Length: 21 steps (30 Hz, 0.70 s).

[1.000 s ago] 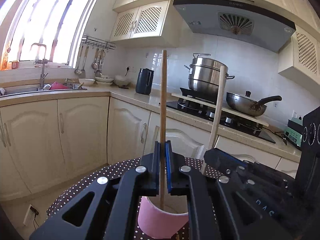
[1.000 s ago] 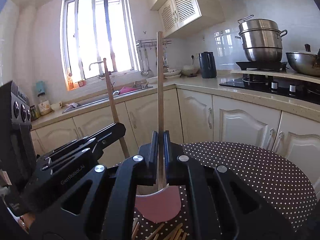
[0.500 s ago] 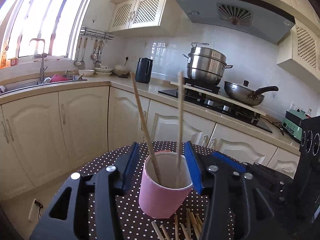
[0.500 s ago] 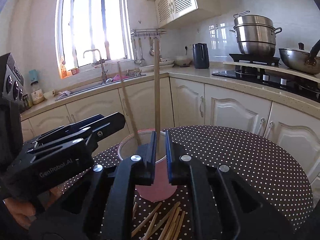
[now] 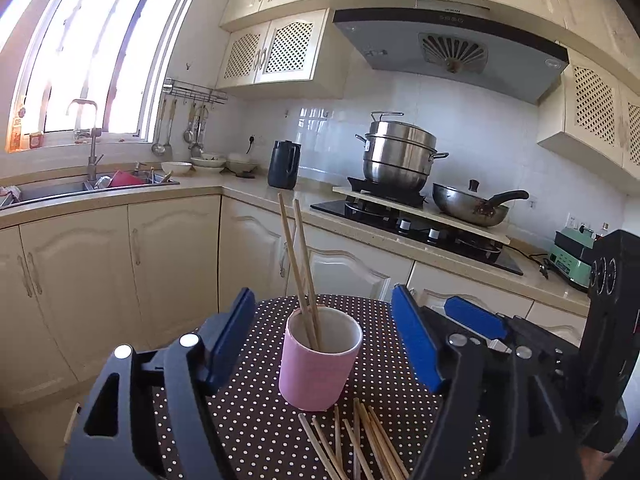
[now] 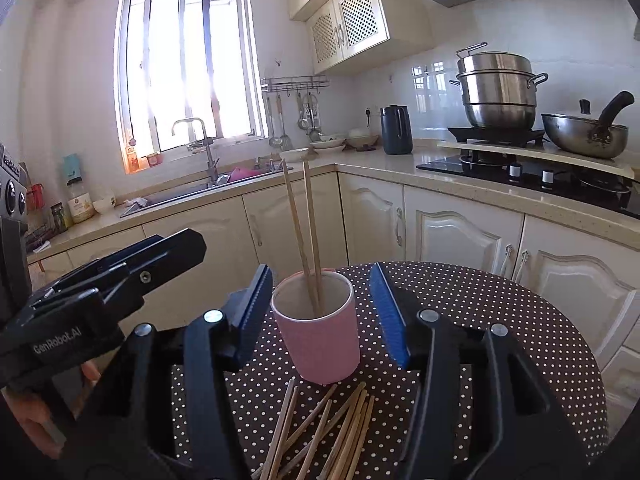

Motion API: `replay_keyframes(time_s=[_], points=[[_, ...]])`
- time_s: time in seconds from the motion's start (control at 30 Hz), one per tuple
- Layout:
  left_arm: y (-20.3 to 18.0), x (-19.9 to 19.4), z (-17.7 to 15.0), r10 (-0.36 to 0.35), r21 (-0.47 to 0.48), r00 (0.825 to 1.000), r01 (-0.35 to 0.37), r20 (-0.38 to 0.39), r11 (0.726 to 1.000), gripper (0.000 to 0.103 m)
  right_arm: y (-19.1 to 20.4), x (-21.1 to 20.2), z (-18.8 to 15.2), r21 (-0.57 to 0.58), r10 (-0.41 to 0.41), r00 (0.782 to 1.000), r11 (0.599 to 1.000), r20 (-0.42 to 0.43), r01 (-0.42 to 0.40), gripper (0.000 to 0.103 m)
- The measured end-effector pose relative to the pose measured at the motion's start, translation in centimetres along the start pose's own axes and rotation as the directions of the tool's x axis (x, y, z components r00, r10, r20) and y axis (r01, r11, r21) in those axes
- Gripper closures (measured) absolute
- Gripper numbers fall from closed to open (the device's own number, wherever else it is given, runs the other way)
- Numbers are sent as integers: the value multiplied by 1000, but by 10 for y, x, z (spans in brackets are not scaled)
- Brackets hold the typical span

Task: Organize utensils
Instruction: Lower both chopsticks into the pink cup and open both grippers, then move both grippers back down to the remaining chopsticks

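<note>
Lying nearest you on the dotted tablecloth, the loose chopsticks sit in a scattered pile just in front of the pink cup. Your left gripper and right gripper have both just been opening; each now stands wide with nothing pinched, the cup framed between the blue pads without contact. Two chopsticks stand in the cup, leaning left. Farther off, the steel pot sits on the stove.
</note>
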State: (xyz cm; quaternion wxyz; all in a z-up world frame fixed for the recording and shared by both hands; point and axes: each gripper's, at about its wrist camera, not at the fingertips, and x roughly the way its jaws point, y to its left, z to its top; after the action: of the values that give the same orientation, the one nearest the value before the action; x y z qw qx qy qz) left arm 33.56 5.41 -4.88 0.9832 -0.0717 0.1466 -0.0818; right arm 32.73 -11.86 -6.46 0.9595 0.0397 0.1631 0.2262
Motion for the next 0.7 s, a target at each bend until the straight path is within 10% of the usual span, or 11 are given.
replay_keyframes(time_s=[0.4, 0.7], points=[[-2, -24, -30, 56, 37, 968, -49, -246, 998, 32, 0, -20, -22, 0, 33, 960, 999, -280, -35, 50], [9, 4, -79, 25, 2, 842, -29, -538, 1000, 32, -16, -13, -70, 58, 39, 843, 998, -536, -9, 51]])
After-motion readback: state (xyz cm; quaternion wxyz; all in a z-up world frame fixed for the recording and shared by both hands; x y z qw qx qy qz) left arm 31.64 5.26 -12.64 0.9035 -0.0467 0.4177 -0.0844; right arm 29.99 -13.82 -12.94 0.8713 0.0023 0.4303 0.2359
